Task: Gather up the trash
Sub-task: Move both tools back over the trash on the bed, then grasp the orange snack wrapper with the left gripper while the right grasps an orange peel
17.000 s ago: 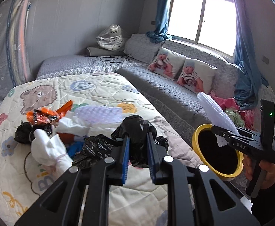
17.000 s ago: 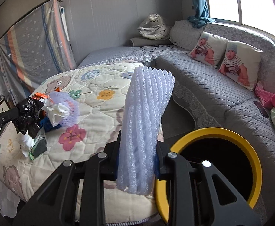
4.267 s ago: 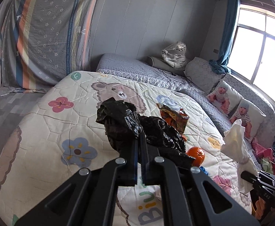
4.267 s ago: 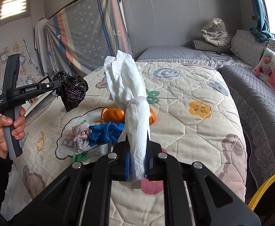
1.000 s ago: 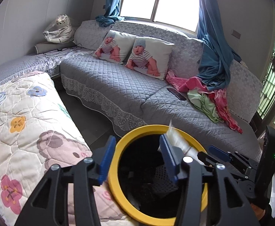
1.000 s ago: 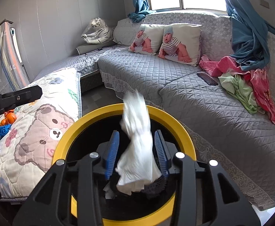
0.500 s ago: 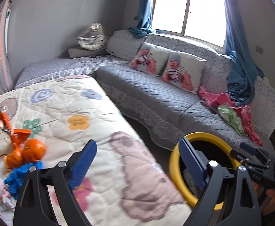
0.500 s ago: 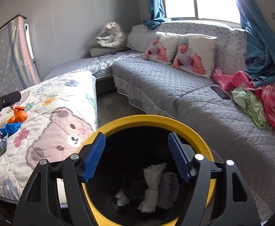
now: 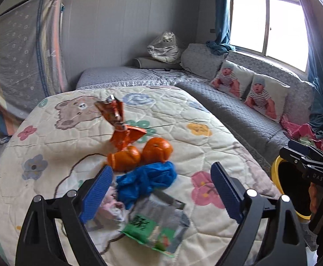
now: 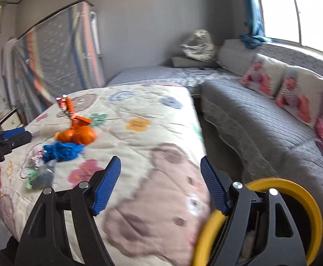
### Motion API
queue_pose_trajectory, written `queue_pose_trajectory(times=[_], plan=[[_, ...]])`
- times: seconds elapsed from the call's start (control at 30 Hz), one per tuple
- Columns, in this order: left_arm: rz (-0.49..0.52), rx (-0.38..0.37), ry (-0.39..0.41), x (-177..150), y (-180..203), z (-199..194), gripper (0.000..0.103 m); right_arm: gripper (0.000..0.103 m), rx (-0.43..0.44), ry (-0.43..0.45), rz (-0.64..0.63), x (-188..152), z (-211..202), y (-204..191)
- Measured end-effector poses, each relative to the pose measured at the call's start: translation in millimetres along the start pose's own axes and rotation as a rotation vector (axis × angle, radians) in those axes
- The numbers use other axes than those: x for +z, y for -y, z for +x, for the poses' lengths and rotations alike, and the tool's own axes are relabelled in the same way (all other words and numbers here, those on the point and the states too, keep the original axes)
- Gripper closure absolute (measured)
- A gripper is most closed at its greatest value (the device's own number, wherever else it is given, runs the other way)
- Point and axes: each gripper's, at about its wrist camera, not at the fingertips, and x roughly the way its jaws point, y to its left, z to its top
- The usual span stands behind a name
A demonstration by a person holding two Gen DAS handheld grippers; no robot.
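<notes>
While our left gripper (image 9: 161, 190) gapes empty over the blue glove (image 9: 146, 180), our right gripper (image 10: 161, 186) spreads empty beside the yellow-rimmed bin (image 10: 294, 190).

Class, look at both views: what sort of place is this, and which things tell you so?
Probably a home bedroom or living room: a bed under a cartoon quilt, a grey quilted sofa with baby-print cushions, and a curtained window.

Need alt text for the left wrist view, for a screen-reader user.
The open, empty left gripper hovers over litter on a cartoon quilt: blue crumpled plastic, two orange peels, an orange wrapper and a green-and-silver packet. The yellow-rimmed bin stands right.
</notes>
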Motion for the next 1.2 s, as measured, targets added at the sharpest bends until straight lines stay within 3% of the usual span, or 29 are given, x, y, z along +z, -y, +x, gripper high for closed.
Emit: queue_pose_trajectory(times=[0.2, 0.4, 0.73, 1.2], plan=[[-0.055, 0.035, 0.01, 16.7, -57.3, 13.3, 0.016, 0.032, 0.165, -0.048, -0.085, 23.0, 49.1, -59.5], [-0.095, 0.051, -0.02, 44.2, -82.1, 51.7, 0.016, 0.032, 0.267, -0.123, -0.124, 34.3, 94.9, -94.8], [-0.108, 0.063, -0.088, 65.4, -88.3, 111.3, 0.016, 0.032, 0.341, -0.241, -0.142, 35.9, 155.8, -118.6], [-0.196, 0.105, -0.219, 89.9, -111.9, 186.8, 0.017, 0.032, 0.35, -0.345, -0.146, 41.7, 205.1, -127.2]])
